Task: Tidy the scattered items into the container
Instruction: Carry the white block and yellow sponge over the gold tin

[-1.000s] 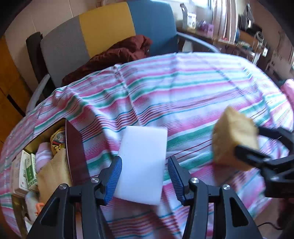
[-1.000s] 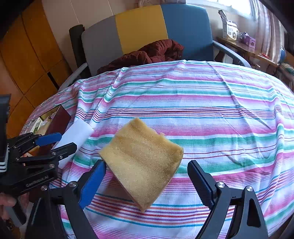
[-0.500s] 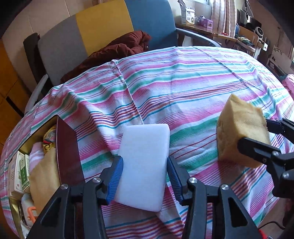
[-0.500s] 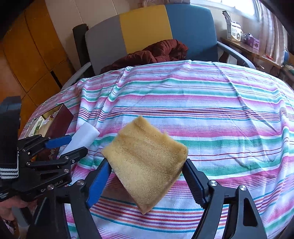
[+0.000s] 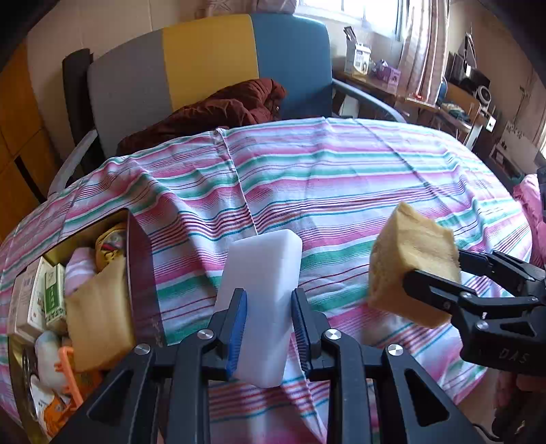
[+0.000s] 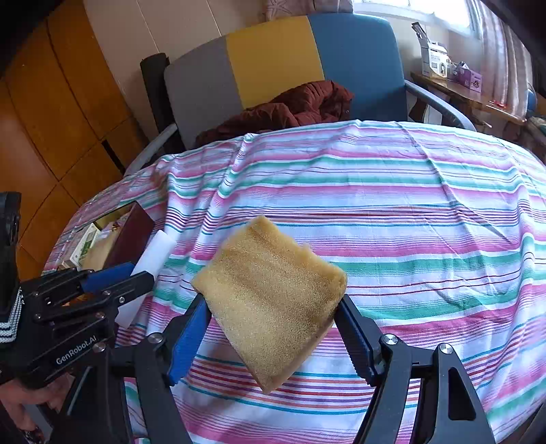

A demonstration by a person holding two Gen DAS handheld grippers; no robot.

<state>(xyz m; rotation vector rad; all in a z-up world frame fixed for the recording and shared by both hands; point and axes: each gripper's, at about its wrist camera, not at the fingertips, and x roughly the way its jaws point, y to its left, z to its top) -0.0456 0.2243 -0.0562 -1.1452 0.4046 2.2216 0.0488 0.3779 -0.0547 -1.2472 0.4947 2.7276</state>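
Container (image 5: pixel 136 259) left — sponge (image 5: pixel 409 266) right

grey/yellow/blue chair (image 5: pixel 208 65) w/ dark red jacket (image 5: pixel 218 112) behind striped tablecloth (image 6: pixel 392 211); bright window (image 5: pixel 344 13) far right.

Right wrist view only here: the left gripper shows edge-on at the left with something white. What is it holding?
Observer: The left gripper is shut on a white block, a rounded rectangular slab, with both pads pressed on its long sides.
Operator: The container beside it is mostly hidden for me. What is inside, before the yellow sponge goes in?
Observer: The container is open-topped and crowded: a tan pad, green-and-white cartons and an orange clip.
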